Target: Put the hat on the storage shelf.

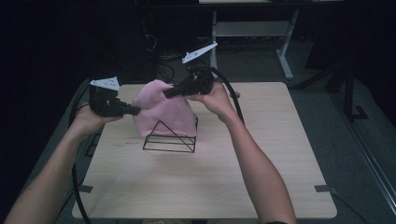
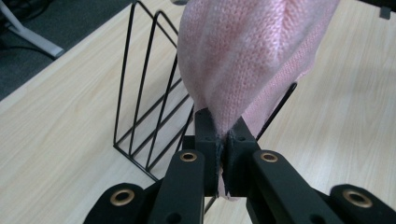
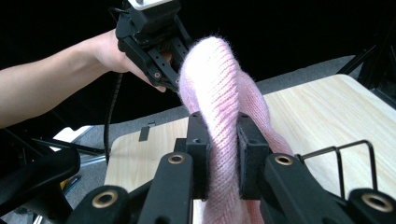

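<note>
Both grippers are holding a pink knitted cloth [image 1: 161, 112] up over a black wire rack [image 1: 170, 137] standing near the middle of the light wooden table [image 1: 261, 154]. The left gripper [image 1: 135, 111], at about nine o'clock from the cloth, is clenching a pinched edge of the knit between its jaws. The right gripper [image 1: 167, 92], at about one o'clock, is grasping a thick fold. The cloth is draping down over the rack's wires.

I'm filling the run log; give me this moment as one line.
left gripper: shut on pink knit cloth | right gripper: shut on cloth | cloth: held draped over black wire rack | rack: on table
</note>
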